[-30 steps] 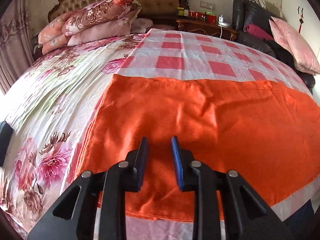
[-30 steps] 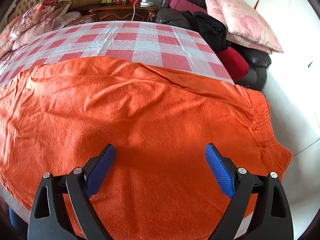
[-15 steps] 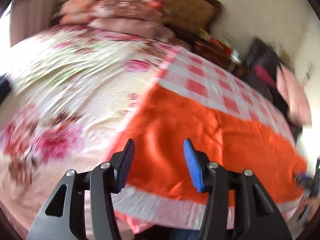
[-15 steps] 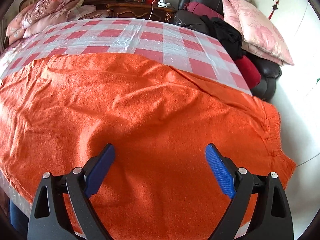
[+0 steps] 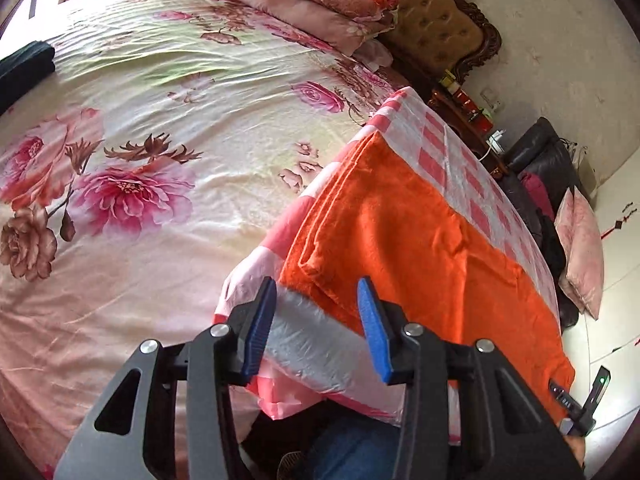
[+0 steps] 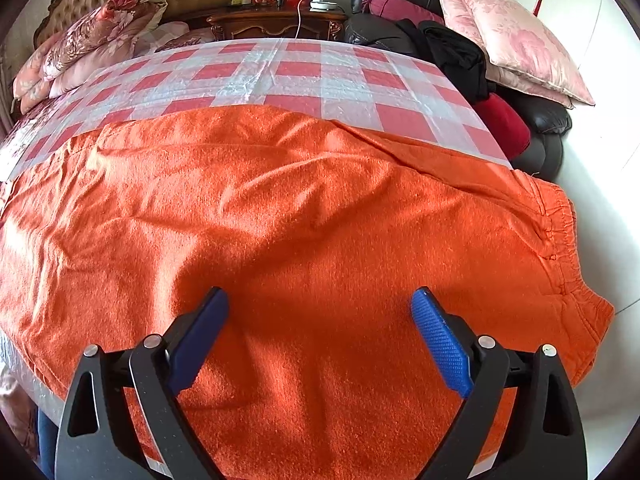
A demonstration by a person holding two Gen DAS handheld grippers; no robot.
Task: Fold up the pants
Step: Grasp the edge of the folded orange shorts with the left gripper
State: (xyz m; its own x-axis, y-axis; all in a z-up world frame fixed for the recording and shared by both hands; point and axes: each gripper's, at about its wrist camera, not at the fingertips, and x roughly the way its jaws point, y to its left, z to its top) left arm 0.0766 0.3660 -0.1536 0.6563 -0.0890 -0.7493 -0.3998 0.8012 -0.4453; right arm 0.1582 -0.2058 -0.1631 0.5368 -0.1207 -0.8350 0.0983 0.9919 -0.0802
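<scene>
I see one pair of orange pants (image 6: 304, 216) lying flat on one checked sheet (image 6: 304, 76) on the bed (image 5: 160, 152). My left gripper (image 5: 316, 320) is closing near the leg end, pinching nothing. My right gripper (image 6: 320, 332) is spread wide over the pants

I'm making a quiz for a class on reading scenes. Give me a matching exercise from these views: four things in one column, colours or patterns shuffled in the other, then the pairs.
Things:
1. pants
2. plastic sheet under the pants
3. bedspread
4. pads of the tongs

Colour or pattern:
A. blue
B. pink flowers on cream
C. plain orange
D. red and white checks

Pairs: 1-C, 2-D, 3-B, 4-A
</scene>
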